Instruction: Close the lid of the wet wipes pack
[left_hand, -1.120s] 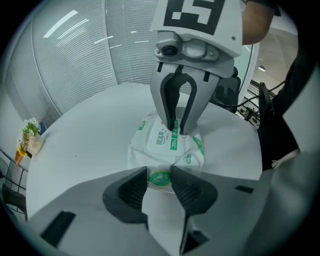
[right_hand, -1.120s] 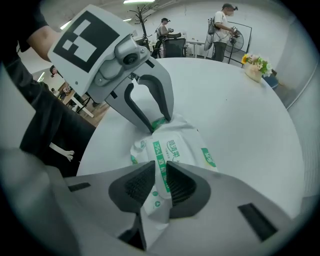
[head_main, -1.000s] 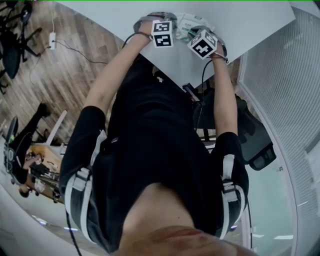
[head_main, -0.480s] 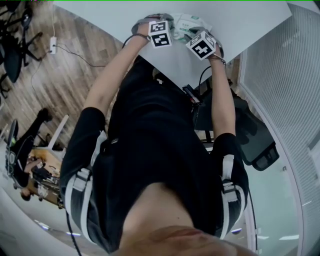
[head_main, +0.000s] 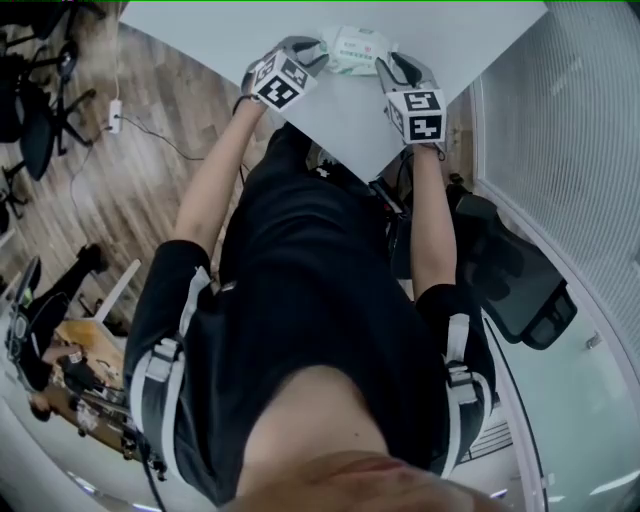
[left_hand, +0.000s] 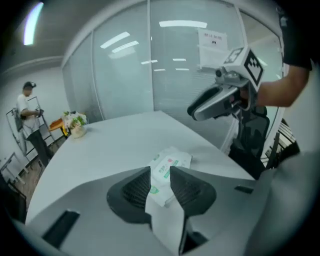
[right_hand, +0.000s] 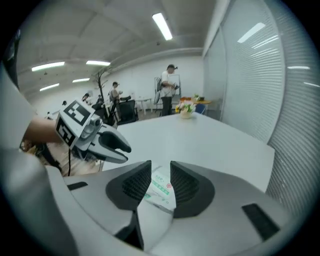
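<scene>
At the left the left gripper (head_main: 308, 50) hangs above the white surface (head_main: 200, 25), its empty jaws apart and closing, the wet wipes pack (head_main: 355, 47) lies flat between both grippers, and the right gripper (head_main: 393, 66) has empty jaws opening.

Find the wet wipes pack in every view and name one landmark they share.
Head view: wet wipes pack, top centre.
Left gripper view: the pack, just below centre.
Right gripper view: the pack, low centre.
Shared landmark: the white table under it.
</scene>
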